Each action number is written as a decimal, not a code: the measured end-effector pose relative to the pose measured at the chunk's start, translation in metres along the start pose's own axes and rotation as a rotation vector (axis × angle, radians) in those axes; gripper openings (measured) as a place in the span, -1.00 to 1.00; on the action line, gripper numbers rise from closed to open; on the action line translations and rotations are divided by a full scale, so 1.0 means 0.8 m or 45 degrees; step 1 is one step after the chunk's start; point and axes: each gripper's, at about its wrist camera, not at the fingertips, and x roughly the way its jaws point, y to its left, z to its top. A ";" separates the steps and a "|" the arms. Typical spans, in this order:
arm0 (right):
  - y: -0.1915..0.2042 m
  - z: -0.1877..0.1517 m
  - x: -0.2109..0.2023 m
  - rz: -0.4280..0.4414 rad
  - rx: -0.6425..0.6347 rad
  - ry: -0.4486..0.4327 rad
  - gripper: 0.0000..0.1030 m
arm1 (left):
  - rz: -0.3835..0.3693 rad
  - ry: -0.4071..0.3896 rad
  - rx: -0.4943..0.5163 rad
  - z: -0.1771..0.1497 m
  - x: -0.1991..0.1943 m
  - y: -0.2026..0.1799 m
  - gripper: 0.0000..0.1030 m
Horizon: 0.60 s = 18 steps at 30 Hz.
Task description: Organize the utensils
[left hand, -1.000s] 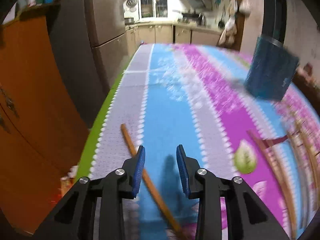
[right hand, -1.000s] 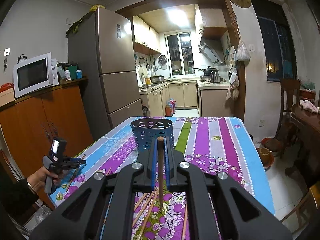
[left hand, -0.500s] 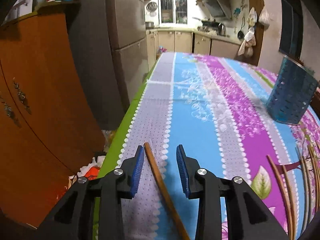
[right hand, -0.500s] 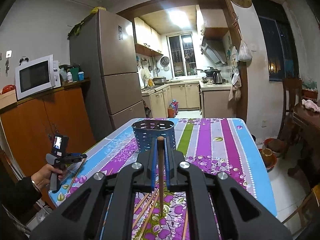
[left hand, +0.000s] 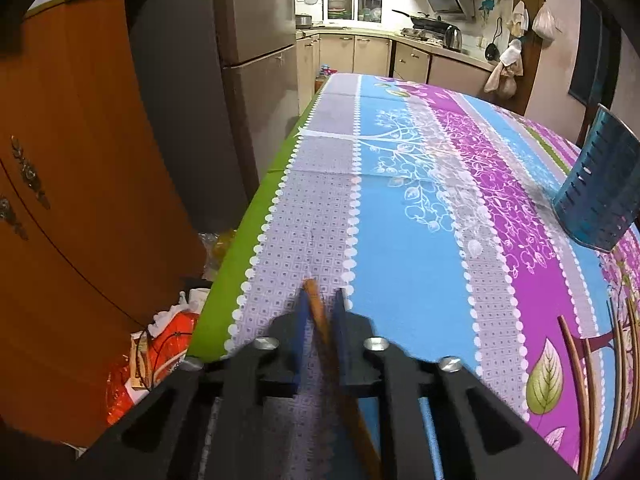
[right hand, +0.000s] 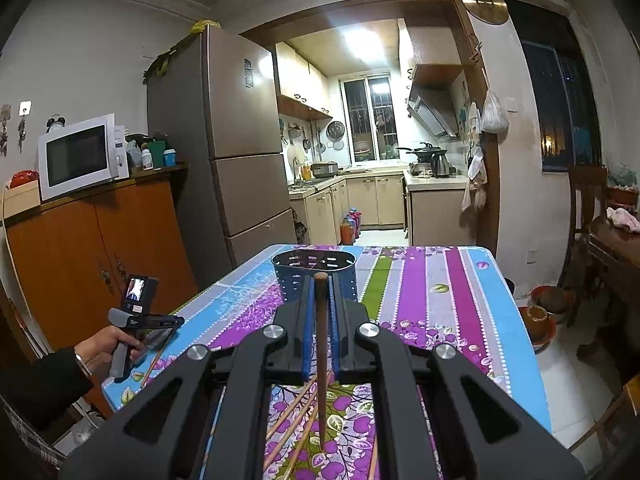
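Observation:
In the left wrist view my left gripper is closing its blue pads onto a brown chopstick near the table's left edge; the pads press on it just behind its tip. The perforated blue utensil holder stands far to the right. In the right wrist view my right gripper is shut on another chopstick, held above the table with the holder just beyond its tip. A person's hand holds the left gripper at the table's left edge.
Several loose chopsticks lie on the striped tablecloth under my right gripper and show at the lower right in the left wrist view. An orange cabinet and a fridge stand left of the table.
The left gripper's jaws have closed from open onto the chopstick, after sliding forward along it towards its tip. The right gripper and its chopstick have stayed put.

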 end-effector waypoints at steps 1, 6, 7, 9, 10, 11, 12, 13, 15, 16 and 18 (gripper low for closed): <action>0.000 0.000 0.000 -0.001 -0.003 -0.001 -0.90 | -0.002 -0.001 0.003 0.000 -0.001 0.000 -0.85; 0.002 0.004 0.004 0.001 -0.006 0.000 -0.90 | -0.050 -0.032 -0.021 0.005 -0.016 -0.001 -0.86; 0.002 0.007 0.005 0.003 -0.006 -0.001 -0.90 | -0.069 -0.057 -0.030 0.008 -0.028 -0.002 -0.86; 0.003 0.014 0.008 0.011 -0.007 -0.008 -0.90 | -0.116 -0.112 -0.044 0.017 -0.054 -0.005 -0.86; 0.003 0.019 0.011 0.020 -0.007 -0.009 -0.90 | -0.134 -0.138 -0.044 0.022 -0.065 -0.007 -0.86; 0.003 0.022 0.014 0.026 -0.006 -0.010 -0.90 | -0.160 -0.168 -0.044 0.026 -0.079 -0.011 -0.86; 0.004 0.026 0.019 0.040 -0.004 -0.008 -0.90 | -0.198 -0.195 -0.044 0.030 -0.092 -0.016 -0.86; 0.005 0.032 0.025 0.053 0.000 -0.006 -0.90 | -0.243 -0.232 -0.041 0.036 -0.110 -0.024 -0.86; 0.008 0.042 0.038 0.087 0.004 -0.002 -0.90 | -0.313 -0.322 -0.016 0.048 -0.144 -0.046 -0.86; 0.010 0.048 0.043 0.097 0.005 -0.003 -0.90 | -0.344 -0.367 -0.008 0.053 -0.158 -0.055 -0.86; 0.016 0.063 0.057 0.116 -0.005 -0.014 -0.90 | -0.417 -0.458 -0.003 0.064 -0.186 -0.075 -0.86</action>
